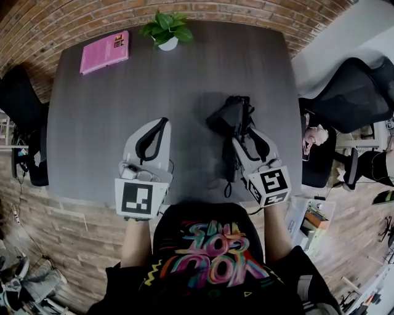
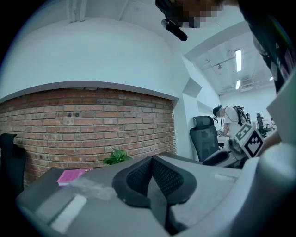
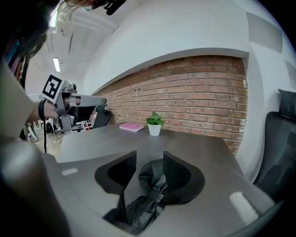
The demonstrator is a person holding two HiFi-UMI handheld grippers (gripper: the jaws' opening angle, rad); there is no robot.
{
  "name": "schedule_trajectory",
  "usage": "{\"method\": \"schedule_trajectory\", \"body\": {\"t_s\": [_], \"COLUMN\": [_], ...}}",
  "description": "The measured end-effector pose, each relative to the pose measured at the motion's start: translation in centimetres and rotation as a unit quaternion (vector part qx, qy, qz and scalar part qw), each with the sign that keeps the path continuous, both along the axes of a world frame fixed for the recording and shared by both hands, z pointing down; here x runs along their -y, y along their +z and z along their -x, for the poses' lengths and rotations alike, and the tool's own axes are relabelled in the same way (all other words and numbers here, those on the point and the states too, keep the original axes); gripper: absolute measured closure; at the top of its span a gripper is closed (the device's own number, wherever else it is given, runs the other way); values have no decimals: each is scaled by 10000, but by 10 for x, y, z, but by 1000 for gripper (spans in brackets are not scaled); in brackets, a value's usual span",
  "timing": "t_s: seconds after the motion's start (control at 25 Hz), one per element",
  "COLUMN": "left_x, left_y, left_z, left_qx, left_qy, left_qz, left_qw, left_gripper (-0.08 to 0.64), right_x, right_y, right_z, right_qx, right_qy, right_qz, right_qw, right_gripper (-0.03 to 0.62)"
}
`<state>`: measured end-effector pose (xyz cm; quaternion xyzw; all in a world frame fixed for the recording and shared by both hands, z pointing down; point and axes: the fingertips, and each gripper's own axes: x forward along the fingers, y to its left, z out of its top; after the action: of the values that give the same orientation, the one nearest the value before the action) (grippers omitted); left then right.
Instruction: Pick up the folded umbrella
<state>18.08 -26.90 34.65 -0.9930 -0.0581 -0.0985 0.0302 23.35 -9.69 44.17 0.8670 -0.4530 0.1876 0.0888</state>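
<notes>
Black bundle at the right gripper [image 1: 241, 132], is that the folded umbrella [image 1: 231, 117]?

Yep. Crumpled black fabric, cinched approx at the middle. The right gripper view shows it lying btw the two pads. In the head view it's on the right half of the grey table [image 1: 92, 117], w/ a thin dark part trailing back beside the gripper toward the person.

Jaws clamped on it?

No, they stand apart. The fabric leans on the pad at that view's right, and there's a clear gap to the other pad, so nothing's pinched.

On the table or in the air?

Looks down on the tabletop, but I can't confirm contact from these views.

And the left gripper [image 1: 161, 121]?

Pads pressed together at the tips, nothing btw them. It's over the near part of the table, left of the other gripper and well apart from the umbrella.

What else is on the table?

A pink book [image 1: 104, 52] near the far left corner, and a small potted plant [image 1: 166, 31] in a white pot at the far edge, approx mid. Both are well apart from the umbrella.

Surroundings?

There's a brick wall [image 1: 61, 18] behind the table and a black office chair [image 1: 354, 92] off to the right. The person's shirt [image 1: 212, 252], black w/ a colourful print, fills the bottom of the head view.
</notes>
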Motion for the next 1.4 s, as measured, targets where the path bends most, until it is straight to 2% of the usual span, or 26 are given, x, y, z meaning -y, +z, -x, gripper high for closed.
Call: {"method": "schedule_trajectory", "body": {"t_s": [0.24, 0.48, 0.68, 0.92, 1.2, 1.4], "left_x": [2, 3, 6, 9, 10, 9], "left_y": [8, 17, 21, 25, 27, 28], "left_z": [2, 5, 8, 9, 9, 9], "left_qx": [105, 231, 292, 358, 397, 422], "left_qy": [-45, -120, -178, -218, -243, -234], "left_qz": [-4, 11, -18, -93, -142, -171], "left_qw": [9999, 9997, 9994, 9991, 9988, 9987], "left_gripper": [558, 558, 558, 558, 558, 558], "right_x": [-1, -8, -10, -3, 6, 11], "right_y": [38, 80, 108, 136, 153, 158], "right_z": [-10, -26, -37, -46, -48, -48], "right_qx": [333, 707, 928, 1226, 1629, 1694], "right_qy": [113, 430, 575, 535, 244, 85], "right_qz": [230, 534, 751, 997, 1211, 1324], "right_qw": [9991, 9951, 9912, 9860, 9789, 9766], "right_gripper": [339, 249, 233, 210, 175, 160]}}
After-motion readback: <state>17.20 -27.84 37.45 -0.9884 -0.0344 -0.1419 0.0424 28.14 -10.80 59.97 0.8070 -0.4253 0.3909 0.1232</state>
